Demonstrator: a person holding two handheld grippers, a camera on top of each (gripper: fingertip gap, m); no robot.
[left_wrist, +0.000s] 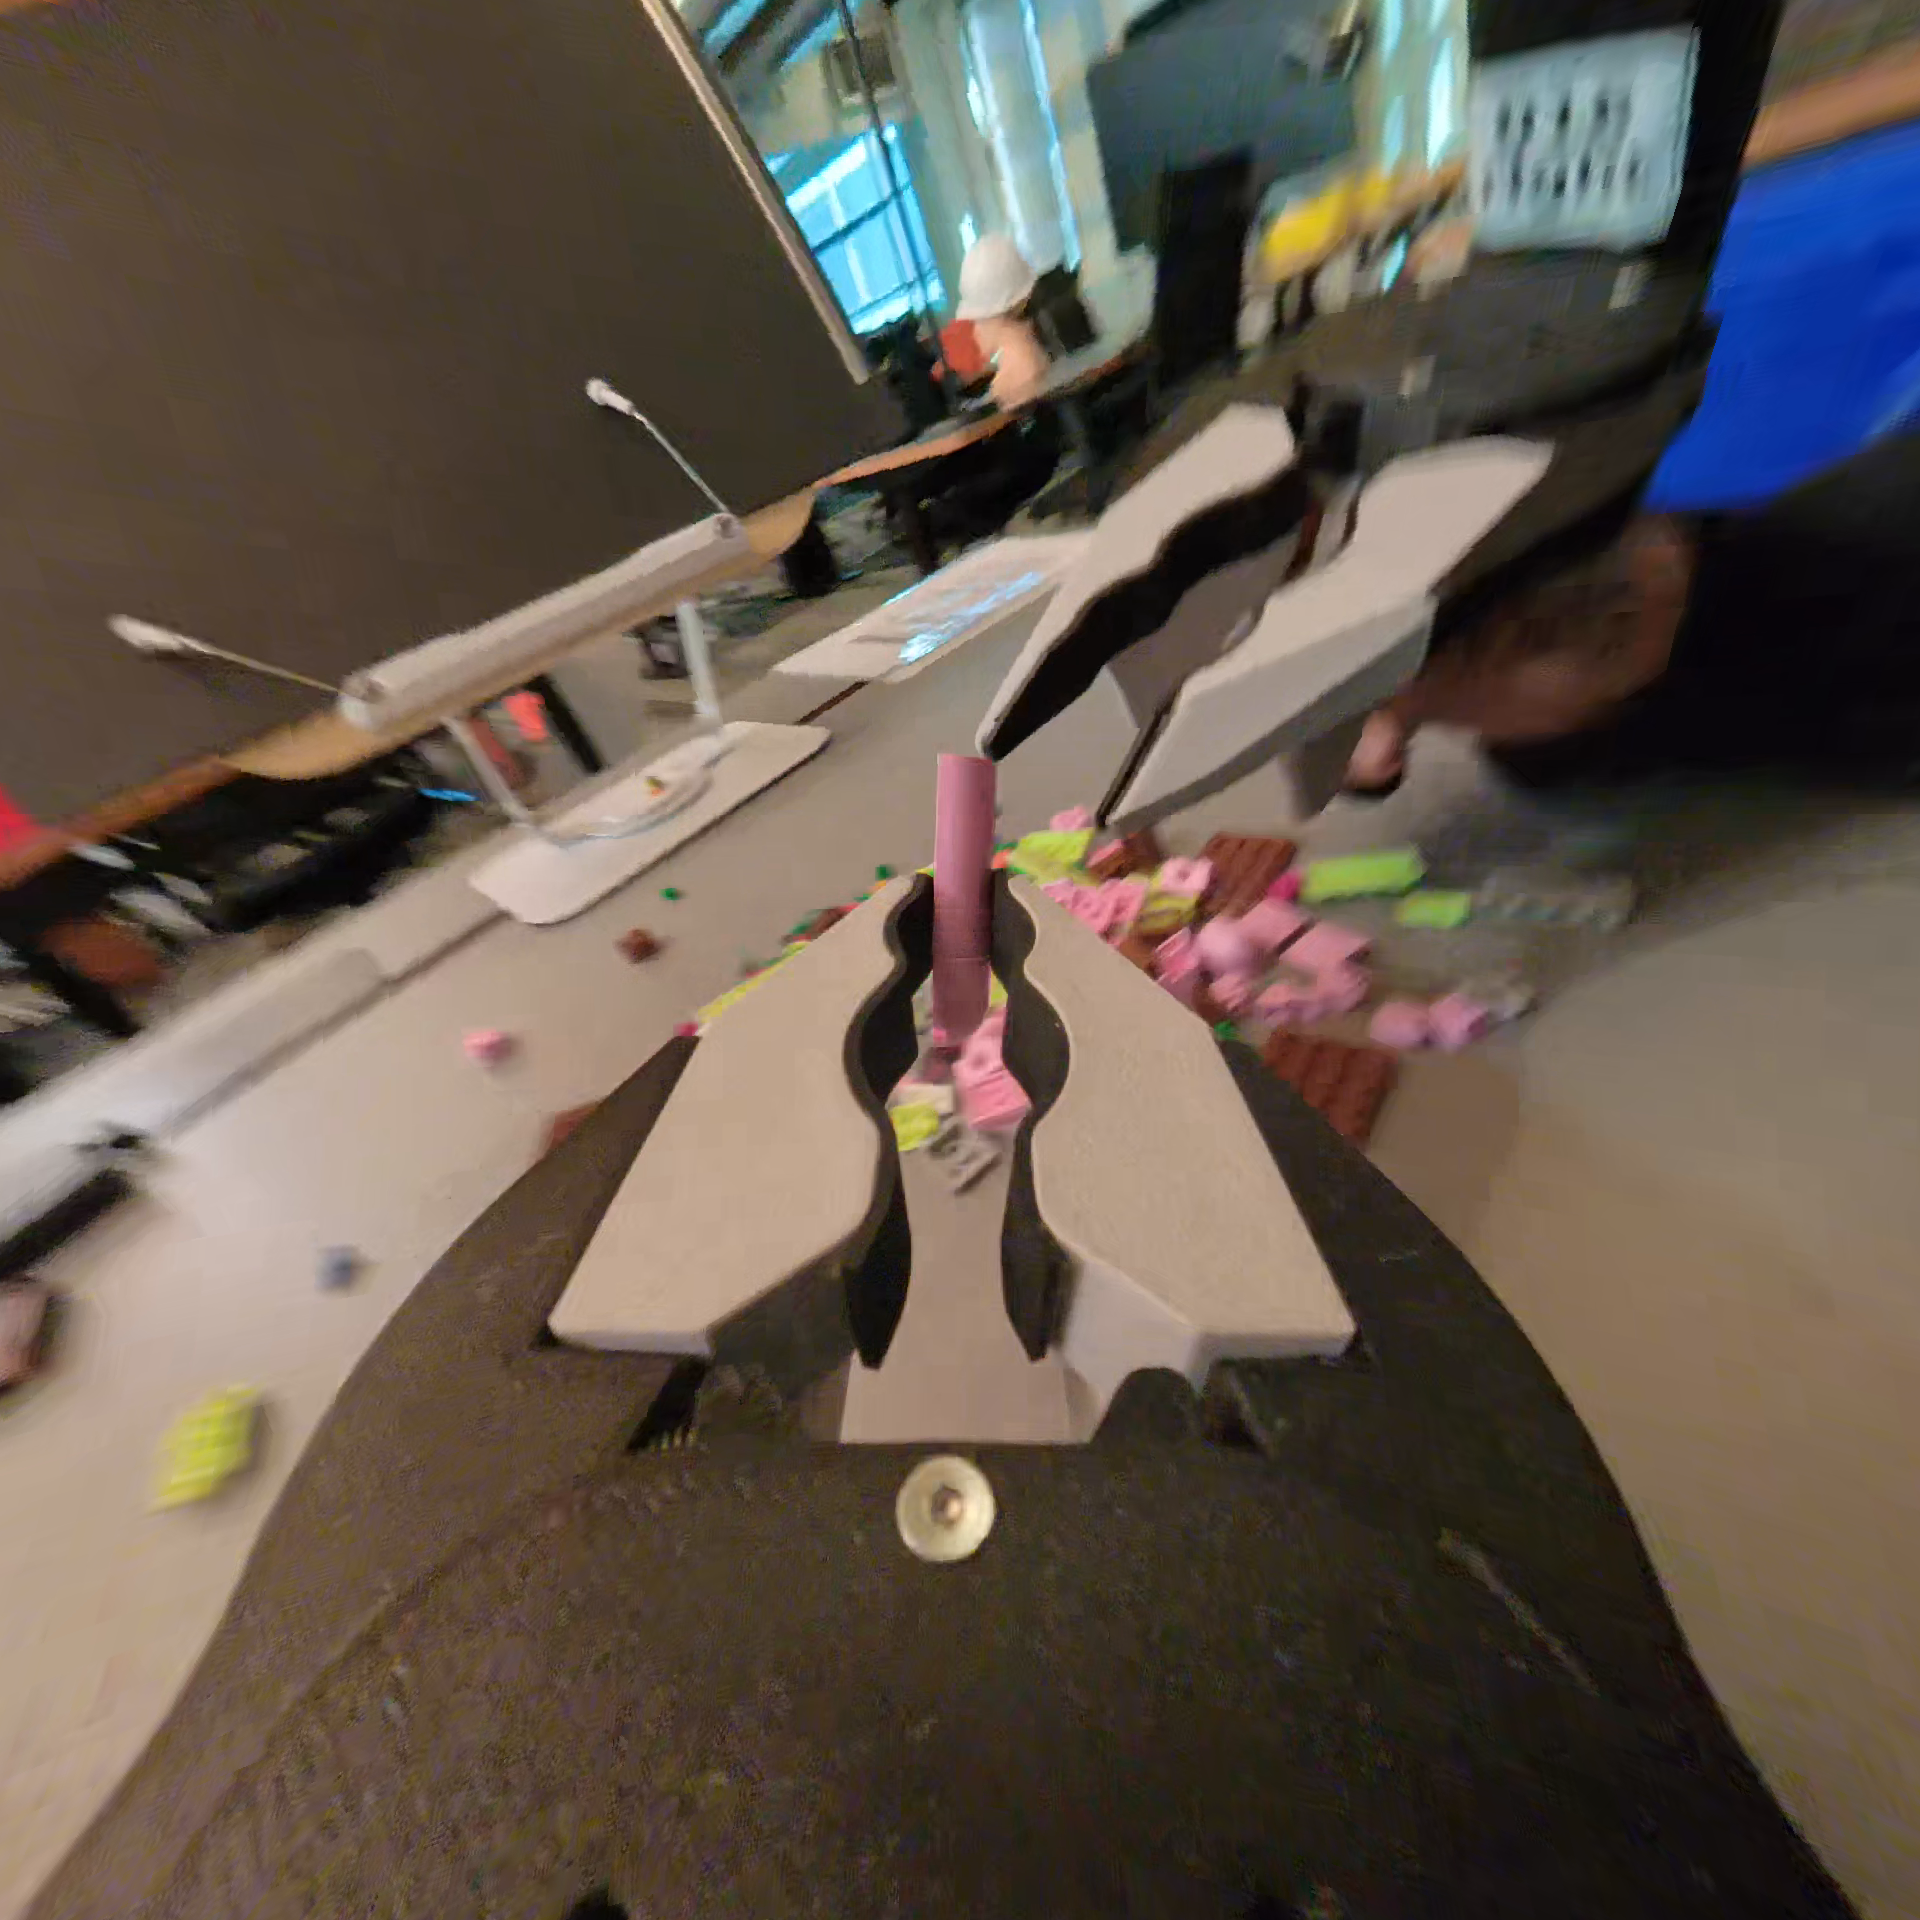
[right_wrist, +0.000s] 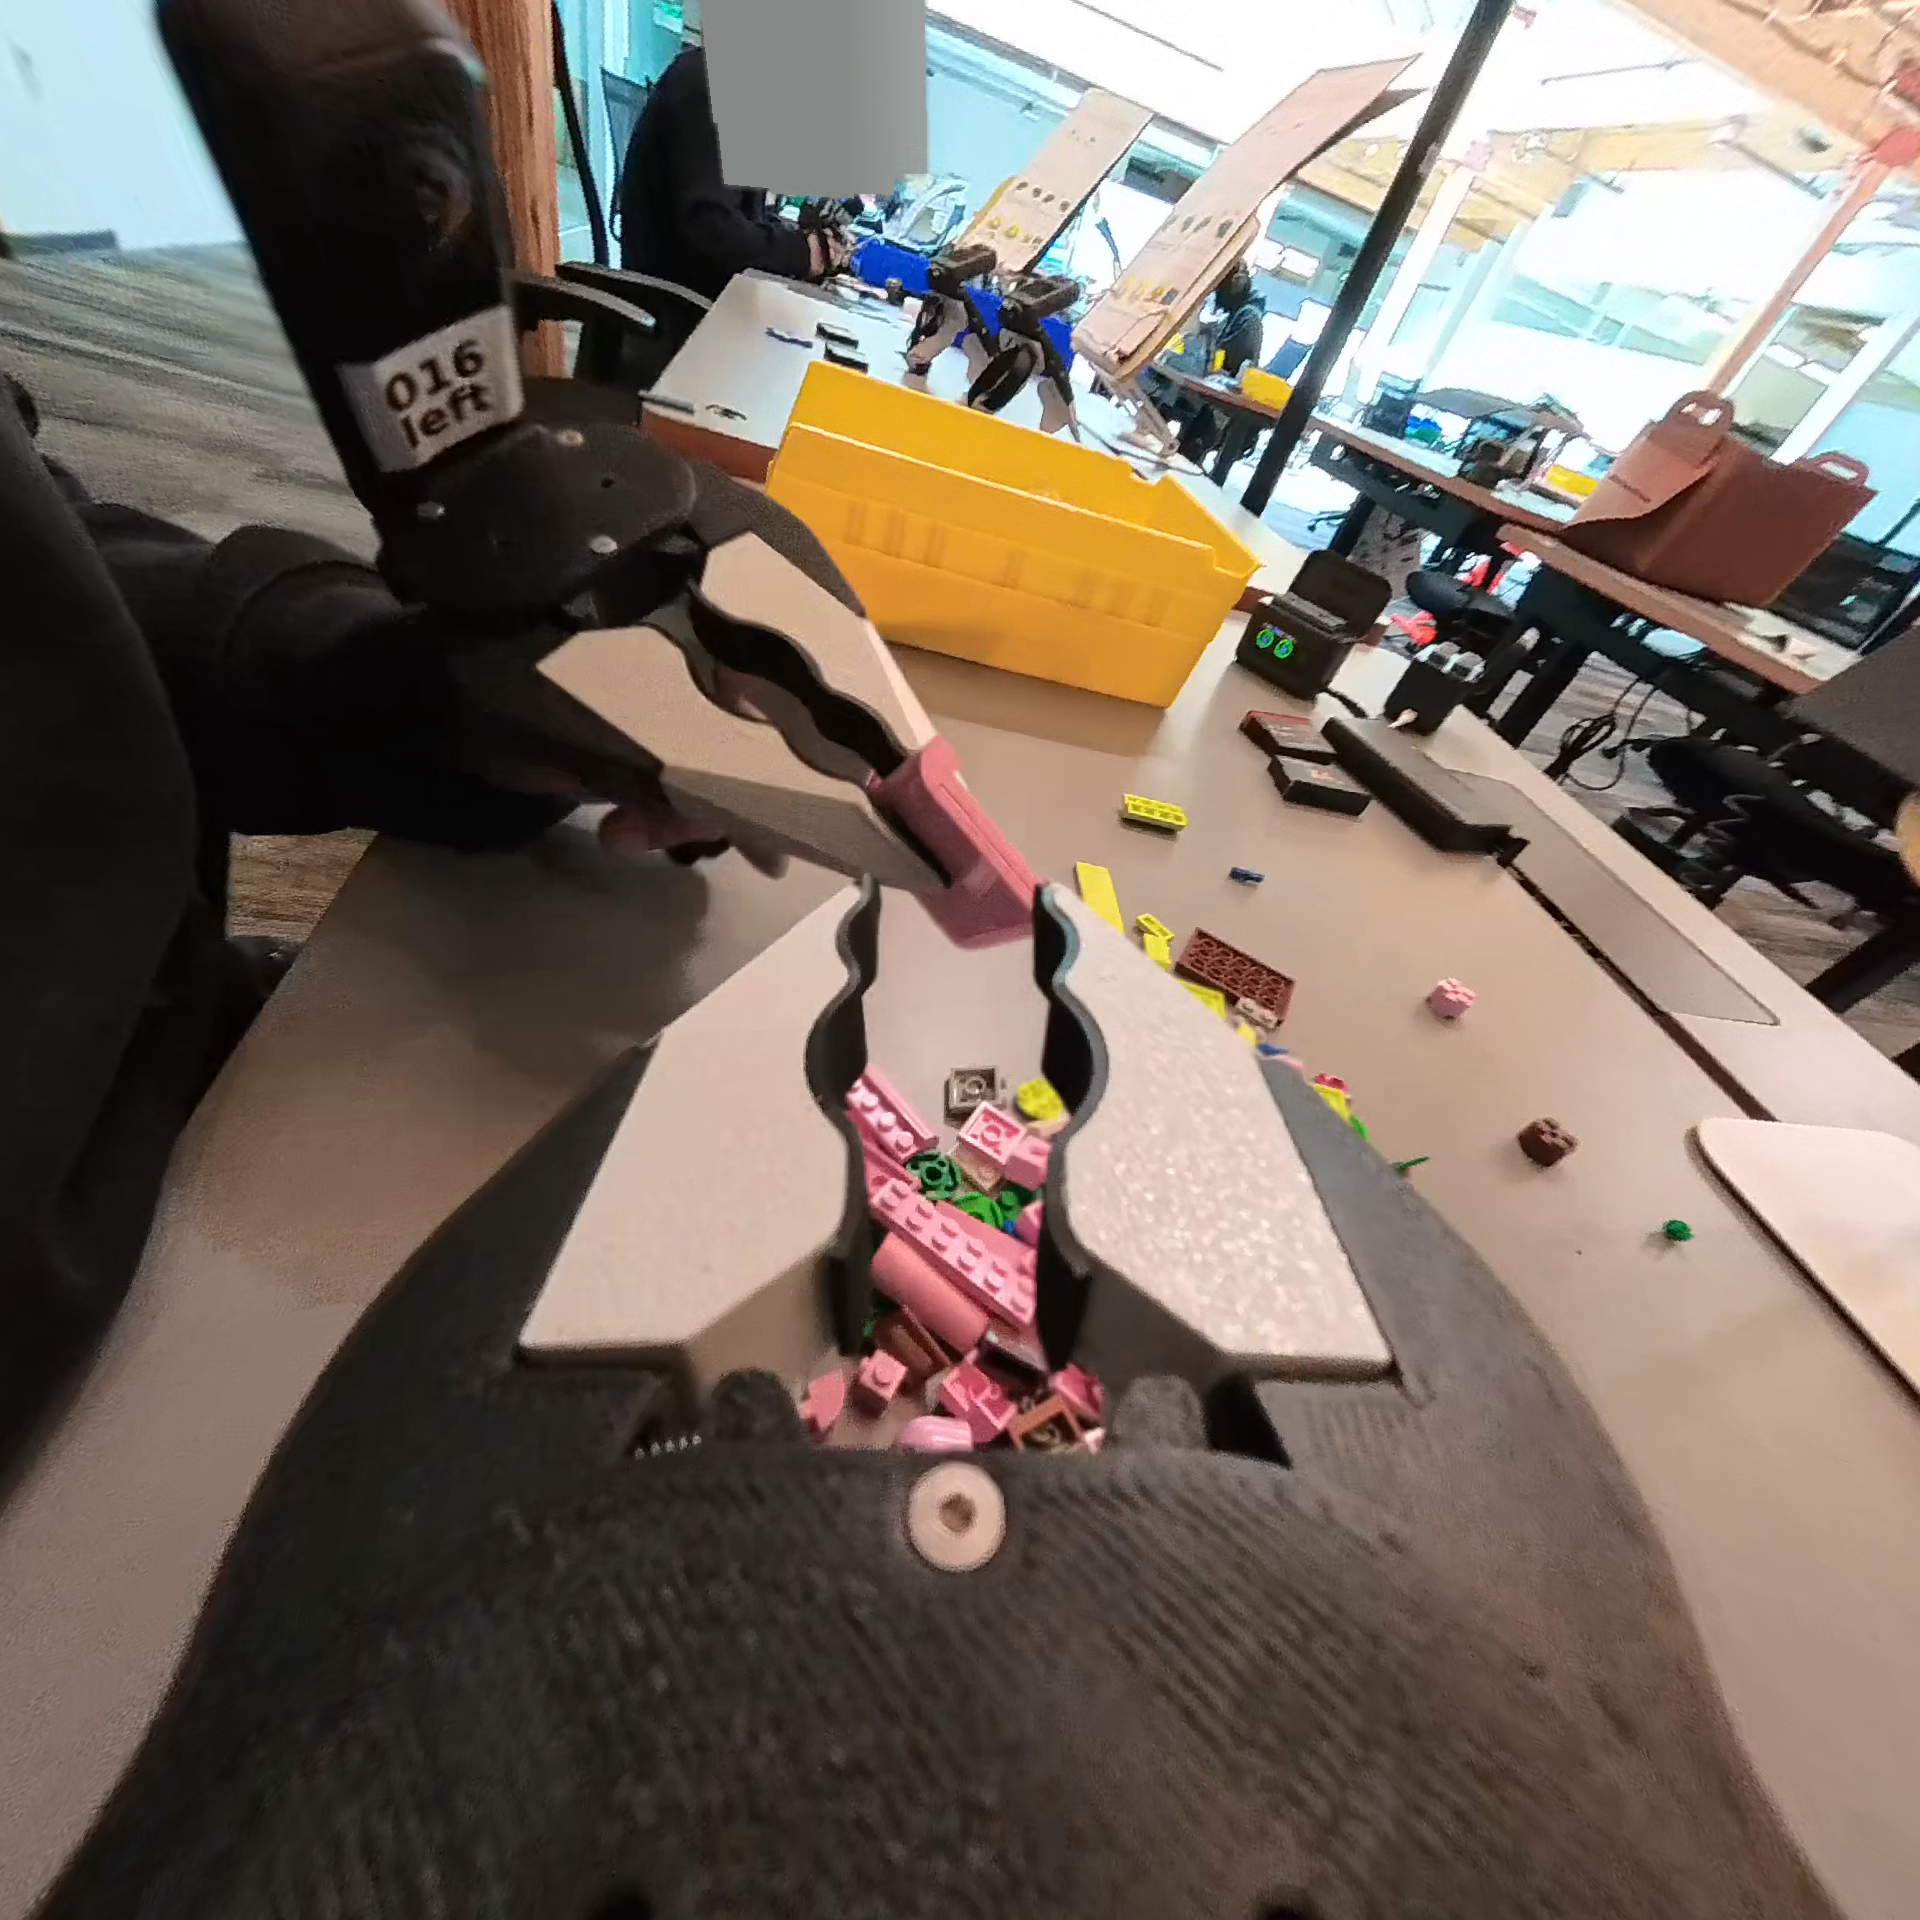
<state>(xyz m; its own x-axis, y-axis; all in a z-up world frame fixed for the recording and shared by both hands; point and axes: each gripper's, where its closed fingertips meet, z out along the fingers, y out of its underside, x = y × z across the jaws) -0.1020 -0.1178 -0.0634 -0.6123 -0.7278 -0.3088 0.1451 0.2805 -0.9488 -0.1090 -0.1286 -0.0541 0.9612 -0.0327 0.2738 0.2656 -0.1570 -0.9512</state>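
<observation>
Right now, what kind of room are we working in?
Probably a shared workshop or lab office: long worktables run back in rows, a yellow parts bin sits beyond the loose toy bricks, and cardboard display boards lean near large windows.

open-plan lab/office | worktables (right_wrist: 1558, 1039) | yellow bin (right_wrist: 997, 540) | desk chairs (right_wrist: 613, 312)

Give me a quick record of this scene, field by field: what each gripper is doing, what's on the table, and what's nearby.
left gripper: shut on a pink brick piece, held above the pile
right gripper: open, empty, tips close to the held piece
pile of bricks: pink, green, yellow and brown, under the right gripper
table: grey, a few loose bricks scattered
yellow bin: at the far side of the table
</observation>
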